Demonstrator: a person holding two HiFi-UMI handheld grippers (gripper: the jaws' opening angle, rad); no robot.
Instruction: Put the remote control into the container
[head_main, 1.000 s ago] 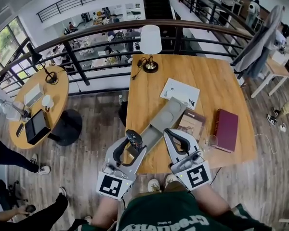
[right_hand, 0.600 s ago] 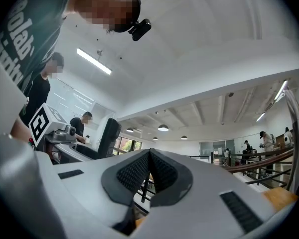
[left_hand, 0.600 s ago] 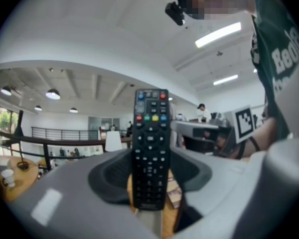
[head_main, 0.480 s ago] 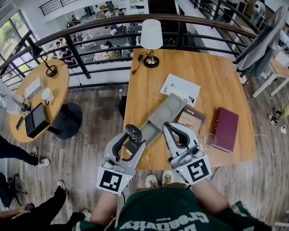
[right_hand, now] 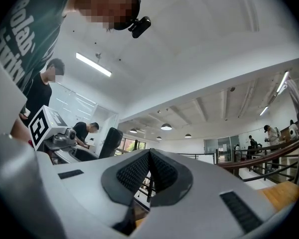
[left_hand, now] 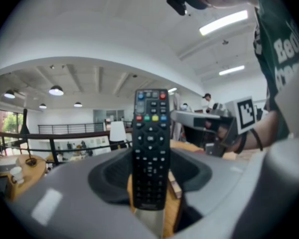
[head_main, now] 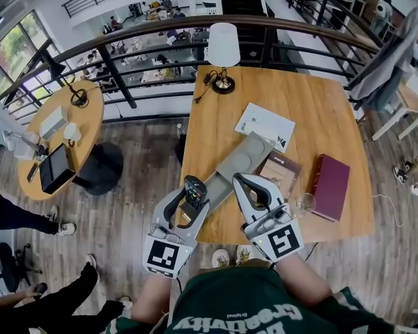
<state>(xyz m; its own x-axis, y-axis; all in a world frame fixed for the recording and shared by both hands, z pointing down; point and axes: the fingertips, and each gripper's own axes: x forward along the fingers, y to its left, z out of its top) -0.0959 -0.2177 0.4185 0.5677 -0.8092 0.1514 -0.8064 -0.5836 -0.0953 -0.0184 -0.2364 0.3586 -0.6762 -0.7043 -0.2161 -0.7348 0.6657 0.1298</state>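
Ahead of the jaws we see a rectangular pale wooden table with a white-shaded brass lamp at its far edge, backed by a curved dark metal railing. Left of the jaws, a round wooden side table stands on grey-brown plank flooring, with tall windows beyond it. White strip lights run across the ceiling overhead.

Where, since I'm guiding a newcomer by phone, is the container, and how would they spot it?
Find the big rectangular wooden table with the white lamp. Near its front left edge lies the container, slanting toward the white paper. It is the only long grey tray, unlike the brown book beside it.
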